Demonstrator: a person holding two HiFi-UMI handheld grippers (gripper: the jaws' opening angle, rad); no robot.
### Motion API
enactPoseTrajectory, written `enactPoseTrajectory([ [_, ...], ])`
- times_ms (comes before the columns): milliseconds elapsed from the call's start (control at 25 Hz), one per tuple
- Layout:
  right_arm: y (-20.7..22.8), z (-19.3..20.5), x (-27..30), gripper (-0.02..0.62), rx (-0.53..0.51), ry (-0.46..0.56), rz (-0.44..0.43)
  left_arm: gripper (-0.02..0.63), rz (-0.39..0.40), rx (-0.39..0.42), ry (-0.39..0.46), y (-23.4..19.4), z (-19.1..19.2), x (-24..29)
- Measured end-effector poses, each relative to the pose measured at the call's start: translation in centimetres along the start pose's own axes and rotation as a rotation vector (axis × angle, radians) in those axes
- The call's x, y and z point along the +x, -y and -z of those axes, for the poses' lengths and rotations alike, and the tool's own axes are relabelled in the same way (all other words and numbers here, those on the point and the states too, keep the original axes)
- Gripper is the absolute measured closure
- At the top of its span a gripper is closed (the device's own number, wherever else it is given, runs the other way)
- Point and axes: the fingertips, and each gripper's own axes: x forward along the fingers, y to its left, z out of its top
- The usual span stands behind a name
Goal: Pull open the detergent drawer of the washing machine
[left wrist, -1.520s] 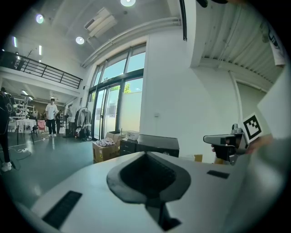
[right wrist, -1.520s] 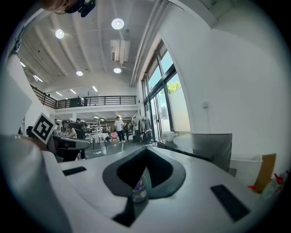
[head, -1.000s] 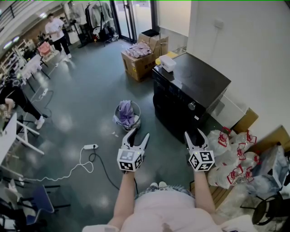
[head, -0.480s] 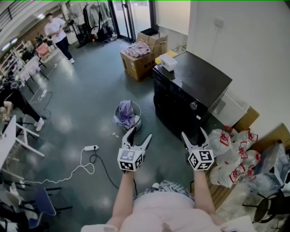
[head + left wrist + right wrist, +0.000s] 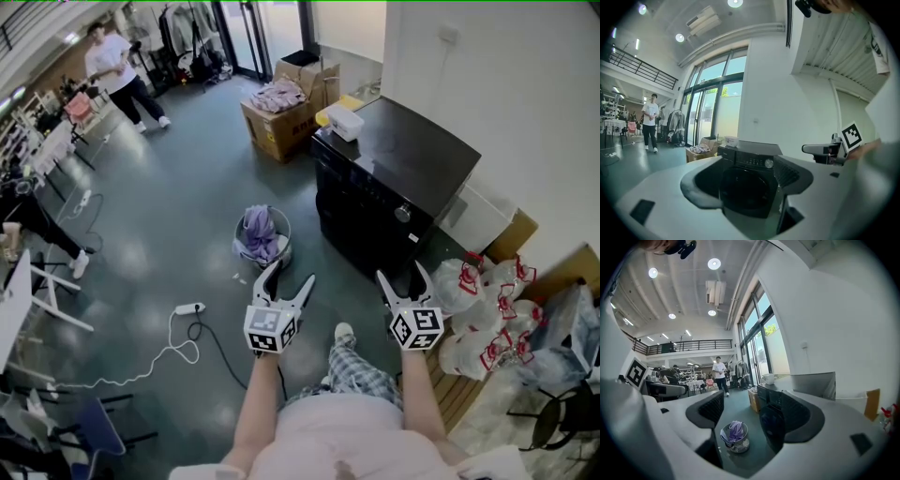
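Note:
A black front-loading washing machine [image 5: 394,183] stands against the white wall at the right. Its upper front strip [image 5: 361,202] carries a silver knob [image 5: 402,214], and the drawer front is too dark to pick out. My left gripper [image 5: 289,276] hangs open over the floor, well short of the machine; its own view looks at the round door [image 5: 745,187] and knob [image 5: 768,163]. My right gripper [image 5: 401,273] is open near the machine's front corner. Both jaws have just been opening, and nothing is between them. From its own view the right gripper [image 5: 752,416] frames the machine's front edge [image 5: 771,420].
A wire basket of purple laundry [image 5: 262,234] sits on the floor left of the machine. A white box [image 5: 342,120] lies on the machine's top, with cardboard boxes [image 5: 277,117] behind. Red-tied plastic bags [image 5: 487,309] pile at the right. A power strip [image 5: 187,307] trails a cable. A person [image 5: 117,70] walks far off.
Both grippers' jaws have spread wider. The holder has stepped toward the machine, and a plaid leg and shoe now show below the grippers. The distant person has walked on.

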Motion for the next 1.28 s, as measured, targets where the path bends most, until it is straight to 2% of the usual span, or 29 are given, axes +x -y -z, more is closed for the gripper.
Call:
enactPoseTrajectory([
  [440,2.1,-0.1,8.6,0.216,-0.004,0.010,0.002,0.279,-0.001,0.022,-0.015,-4.8,0.1,6.7],
  [720,4.7,-0.6,18.4,0.216,-0.003,0.008,-0.006,0.279,-0.012,0.030,-0.024,-10.4,-1.0,14.7],
  [1000,7.4,-2.4,29.2,0.216,-0.019,-0.002,-0.014,0.279,0.002,0.027,-0.021,-15.9,-3.4,25.3],
  [1280,10.2,-3.9,35.7,0.216,-0.013,-0.004,0.006,0.279,0.042,0.032,-0.025,-18.3,-5.3,33.2],
])
